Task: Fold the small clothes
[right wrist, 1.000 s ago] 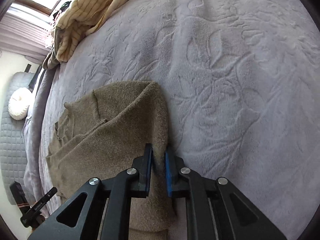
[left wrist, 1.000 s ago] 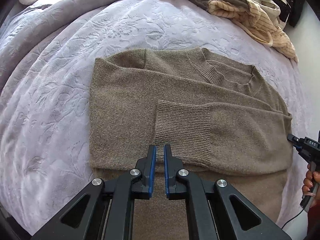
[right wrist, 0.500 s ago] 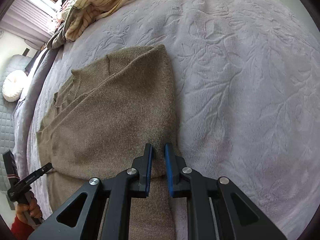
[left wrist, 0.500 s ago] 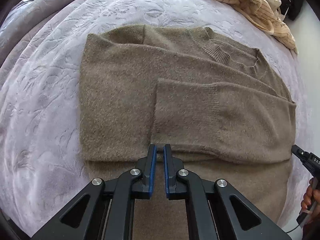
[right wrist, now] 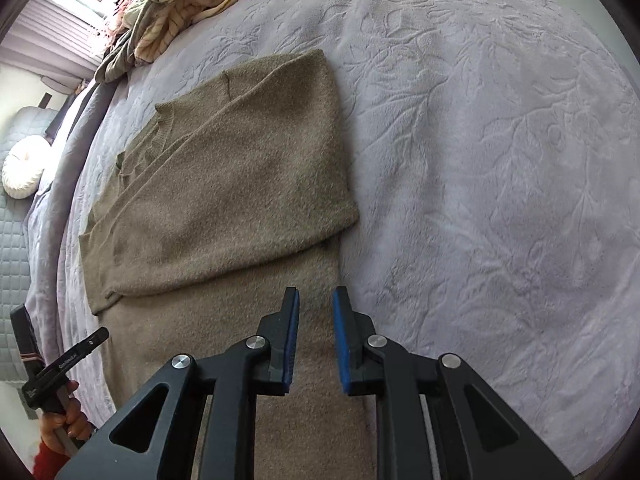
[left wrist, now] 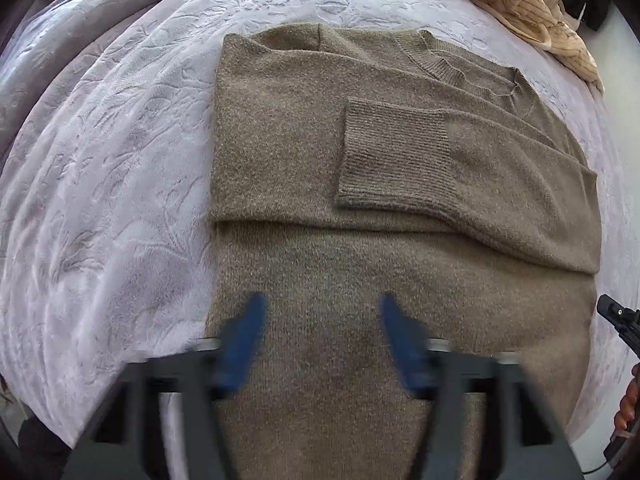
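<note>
Both grippers' fingers parted over sweater, blanket alongside.

A taupe knitted sweater is laid flat on the bed, neckline at the far end. Both sleeves are folded across the chest, ribbed cuff uppermost.

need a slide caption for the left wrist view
Left gripper, jaws just opened and empty, above a brown sweater with sleeves folded in, on a grey bedspread.
</note>
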Available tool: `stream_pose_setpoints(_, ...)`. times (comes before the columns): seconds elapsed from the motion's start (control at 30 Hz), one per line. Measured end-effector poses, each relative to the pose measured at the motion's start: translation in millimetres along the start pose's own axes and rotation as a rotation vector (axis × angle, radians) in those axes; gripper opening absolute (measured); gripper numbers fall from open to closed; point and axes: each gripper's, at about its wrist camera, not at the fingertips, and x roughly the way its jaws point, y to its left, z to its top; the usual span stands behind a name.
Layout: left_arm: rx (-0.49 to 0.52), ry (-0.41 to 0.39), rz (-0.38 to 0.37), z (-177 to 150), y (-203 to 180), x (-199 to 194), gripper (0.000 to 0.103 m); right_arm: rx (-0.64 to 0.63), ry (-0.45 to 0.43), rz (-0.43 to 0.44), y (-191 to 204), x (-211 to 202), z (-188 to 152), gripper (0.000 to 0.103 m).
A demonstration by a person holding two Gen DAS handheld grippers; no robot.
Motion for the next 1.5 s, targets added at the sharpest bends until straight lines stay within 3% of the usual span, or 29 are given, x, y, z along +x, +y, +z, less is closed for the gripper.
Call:
stream_pose_setpoints(0.03,-0.002,-0.03,0.012,-6,-3,-5,0.103,0.0,0.007,0.007,4,0,-4,0.022)
stream_pose_setpoints(0.17,0.022,-0.025,-0.003,-15,-10,-12,0.103,-0.014,0.027,0.025,19,1,-16,0.035)
stream_pose_setpoints(0.3,0.02,-0.008,0.006,-18,-7,-15,0.103,-0.036,0.065,0.067,39,5,-28,0.037)
stream_pose_setpoints(0.47,-0.012,0.007,0.027,-29,16,-15,0.103,-0.02,0.117,0.302,92,26,-35,0.038)
stream_pose_setpoints(0.57,-0.024,0.007,0.007,-38,31,-19,0.103,-0.013,0.144,0.459,145,53,-31,0.038)
stream_pose_setpoints(0.7,-0.041,-0.019,0.0,-49,53,-31,0.103,-0.001,0.196,0.565,205,98,-23,0.038)
stream_pose_setpoints(0.77,-0.047,-0.043,0.008,-52,63,-38,0.103,0.023,0.21,0.569,222,118,-21,0.038)
stream_pose_setpoints(0.87,-0.067,-0.056,-0.015,-54,78,-45,0.103,0.1,0.244,0.489,230,144,-24,0.038)
stream_pose_setpoints(0.97,-0.096,-0.045,-0.057,-59,93,-48,0.103,0.186,0.233,0.514,223,148,-31,0.038)
stream_pose_setpoints(1.07,-0.078,-0.069,0.0,-58,90,-51,0.103,0.226,0.194,0.529,222,149,-30,0.038)
stream_pose_setpoints(1.13,-0.069,-0.09,0.012,-59,91,-53,0.103,0.229,0.182,0.523,223,149,-26,0.027)
stream_pose_setpoints(1.17,-0.074,-0.095,0.006,-57,89,-52,0.103,0.222,0.182,0.512,222,149,-22,0.008)
stream_pose_setpoints(1.33,-0.103,-0.097,-0.009,-59,98,-50,0.103,0.13,0.201,0.463,230,149,-32,0.008)
stream_pose_setpoints(1.5,-0.102,-0.069,0.007,-62,94,-42,0.103,0.128,0.235,0.458,228,155,-42,0.011)
